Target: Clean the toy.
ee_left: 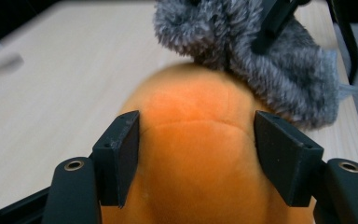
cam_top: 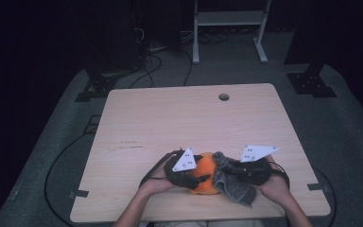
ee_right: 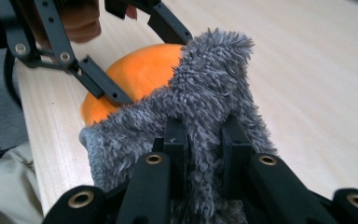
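Fingers of the right gripper pinch one grey fuzzy cloth; left gripper squeezes one orange plush ball.

Dim room, grey floor, wooden table

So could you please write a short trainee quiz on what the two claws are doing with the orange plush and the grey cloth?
1. What is the right claw shut on?
2. True or false: the orange plush sits between the left claw's jaws.
3. The plush and cloth lie near which table edge: A near, B far?

Key: 1 the grey fluffy cloth; 2 true; 3 A.
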The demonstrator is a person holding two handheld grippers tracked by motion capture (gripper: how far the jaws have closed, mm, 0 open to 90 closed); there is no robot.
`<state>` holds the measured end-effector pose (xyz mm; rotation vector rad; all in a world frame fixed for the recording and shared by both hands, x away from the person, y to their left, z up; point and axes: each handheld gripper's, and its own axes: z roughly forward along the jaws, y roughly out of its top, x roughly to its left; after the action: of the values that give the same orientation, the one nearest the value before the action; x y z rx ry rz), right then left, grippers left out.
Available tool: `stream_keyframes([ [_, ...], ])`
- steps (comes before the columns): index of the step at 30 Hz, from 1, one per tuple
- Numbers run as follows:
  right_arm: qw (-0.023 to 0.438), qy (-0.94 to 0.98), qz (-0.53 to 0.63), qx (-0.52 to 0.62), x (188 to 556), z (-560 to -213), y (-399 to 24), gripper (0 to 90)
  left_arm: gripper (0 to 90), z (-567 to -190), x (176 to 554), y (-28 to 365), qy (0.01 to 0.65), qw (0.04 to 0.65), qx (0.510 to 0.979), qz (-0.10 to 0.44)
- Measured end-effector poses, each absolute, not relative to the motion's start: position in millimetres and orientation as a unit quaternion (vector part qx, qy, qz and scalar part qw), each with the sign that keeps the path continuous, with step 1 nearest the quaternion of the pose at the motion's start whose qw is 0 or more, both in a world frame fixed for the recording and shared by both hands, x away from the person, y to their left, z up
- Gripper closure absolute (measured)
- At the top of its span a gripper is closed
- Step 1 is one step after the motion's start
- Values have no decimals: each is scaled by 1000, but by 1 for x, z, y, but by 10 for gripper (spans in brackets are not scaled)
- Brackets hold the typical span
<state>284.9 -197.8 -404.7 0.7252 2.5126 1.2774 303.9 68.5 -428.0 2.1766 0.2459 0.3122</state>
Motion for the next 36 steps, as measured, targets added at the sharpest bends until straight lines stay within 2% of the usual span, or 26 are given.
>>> stream_keyframes([
  [7, 95, 854, 408, 309, 298, -436, -223, 757, 316, -433, 310, 87, 117, 440, 884, 102],
  [12, 73, 821, 485, 291, 296, -418, -217, 757, 311, -434, 310, 87, 111, 438, 886, 99],
  [17, 65, 829, 457, 317, 303, -435, -217, 761, 311, -434, 310, 91, 108, 439, 887, 91],
  [19, 75, 835, 430, 334, 305, -441, -223, 762, 311, -435, 310, 92, 108, 438, 888, 91],
  [25, 76, 823, 472, 307, 298, -422, -212, 759, 308, -432, 305, 82, 95, 431, 892, 99],
  [27, 70, 827, 462, 311, 301, -428, -209, 759, 308, -432, 306, 84, 97, 434, 890, 96],
  [29, 40, 821, 459, 337, 307, -436, -215, 761, 307, -433, 307, 85, 98, 438, 889, 94],
  [31, 60, 834, 417, 357, 307, -445, -219, 763, 305, -433, 307, 85, 99, 437, 889, 93],
  [33, 57, 836, 407, 365, 308, -449, -225, 763, 303, -433, 307, 85, 98, 437, 889, 94],
  [36, 59, 816, 455, 352, 304, -432, -226, 760, 299, -433, 307, 83, 94, 436, 890, 97],
])
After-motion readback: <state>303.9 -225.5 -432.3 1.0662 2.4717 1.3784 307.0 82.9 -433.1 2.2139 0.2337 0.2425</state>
